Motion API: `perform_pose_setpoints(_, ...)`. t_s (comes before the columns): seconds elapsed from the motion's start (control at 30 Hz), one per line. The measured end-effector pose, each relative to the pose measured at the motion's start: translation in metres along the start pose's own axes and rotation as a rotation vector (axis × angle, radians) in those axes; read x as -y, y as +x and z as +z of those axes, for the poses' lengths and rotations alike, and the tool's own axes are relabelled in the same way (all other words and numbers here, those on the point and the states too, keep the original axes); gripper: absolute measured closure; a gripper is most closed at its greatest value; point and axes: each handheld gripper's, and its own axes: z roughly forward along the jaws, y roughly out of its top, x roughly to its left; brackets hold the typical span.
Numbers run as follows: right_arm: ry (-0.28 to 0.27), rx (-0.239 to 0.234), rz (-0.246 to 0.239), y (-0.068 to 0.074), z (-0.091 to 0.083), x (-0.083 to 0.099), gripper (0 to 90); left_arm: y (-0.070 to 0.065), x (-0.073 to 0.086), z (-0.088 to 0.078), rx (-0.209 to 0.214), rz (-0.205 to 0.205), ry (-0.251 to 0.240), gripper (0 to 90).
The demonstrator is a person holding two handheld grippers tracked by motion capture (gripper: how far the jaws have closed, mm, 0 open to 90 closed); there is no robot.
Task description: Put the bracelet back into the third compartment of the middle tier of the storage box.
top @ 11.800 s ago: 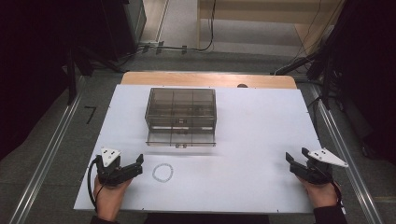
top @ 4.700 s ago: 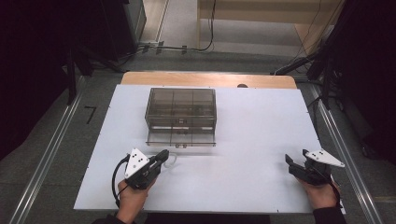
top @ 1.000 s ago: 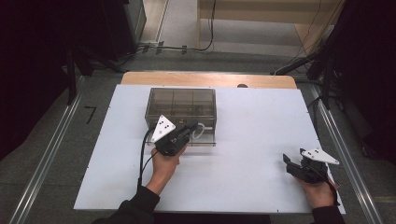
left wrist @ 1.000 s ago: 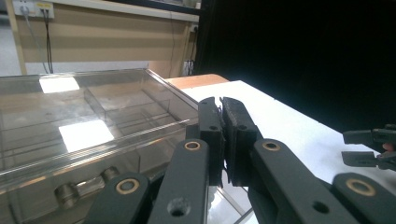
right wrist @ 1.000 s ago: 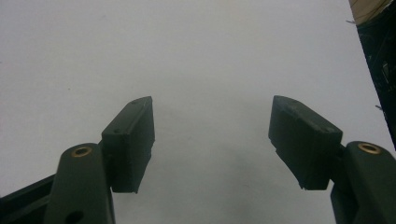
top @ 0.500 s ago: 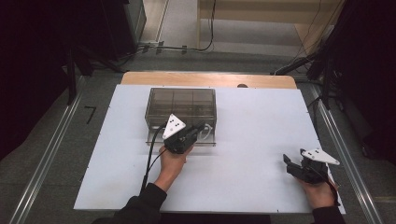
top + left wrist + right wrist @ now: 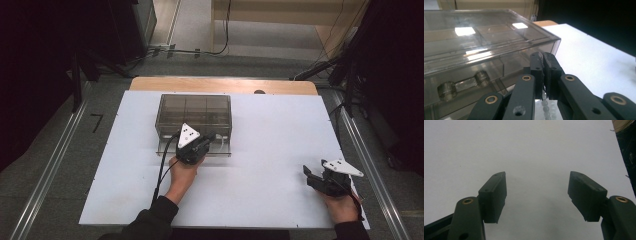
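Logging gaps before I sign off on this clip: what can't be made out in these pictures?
- What the left gripper pinches: left gripper view shows only a few pale beads below the shut jaws; the rest is hidden by them.
- The same item in the high view: too small, partly behind the gripper.
- Contents of the clear box: glare and tinted walls obscure the compartments.
- The box's near-left end: cut off by the left gripper view's edge.

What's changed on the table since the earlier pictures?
The left gripper picked up the bead ring from the white table, then carried it forward to the clear compartment box, jaws shut on it. The right gripper stayed open at the table's right; the box hasn't moved.
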Motion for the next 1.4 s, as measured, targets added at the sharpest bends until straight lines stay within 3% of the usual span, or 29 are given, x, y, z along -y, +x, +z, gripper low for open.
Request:
perform_pose_setpoints(0.27, 0.001, -0.001, 0.0, 0.0, 0.0, 0.0, 29.7, 0.0, 0.0, -0.001, -0.003, 0.007, 0.008, 85.1)
perform_pose_setpoints(0.37, 0.001, -0.001, -0.003, 0.0, 0.0, 0.0, 29.7, 0.0, -0.001, -0.001, 0.006, 0.001, 0.011, 74.7)
perform_pose_setpoints(0.9, 0.0, -0.001, -0.002, 0.0, 0.0, 0.0, 29.7, -0.004, -0.001, -0.005, -0.007, 0.004, 0.025, 58.1)
perform_pose_setpoints(1.0, 0.0, -0.003, -0.002, 0.0, 0.0, 0.0, 29.7, -0.004, -0.001, -0.006, -0.026, 0.006, 0.037, 48.6)
perform_pose_setpoints(1.03, 0.0, -0.003, -0.002, 0.0, 0.0, 0.0, 29.7, -0.005, -0.001, -0.006, -0.049, 0.009, 0.041, 48.6)
perform_pose_setpoints(1.1, -0.001, -0.003, -0.002, 0.0, -0.001, 0.0, 29.7, -0.007, -0.002, -0.008, -0.085, 0.021, 0.043, 38.0)
perform_pose_setpoints(1.4, -0.002, -0.007, -0.006, 0.001, 0.0, 0.0, 29.7, -0.009, -0.004, -0.017, -0.163, 0.021, 0.067, 20.1)
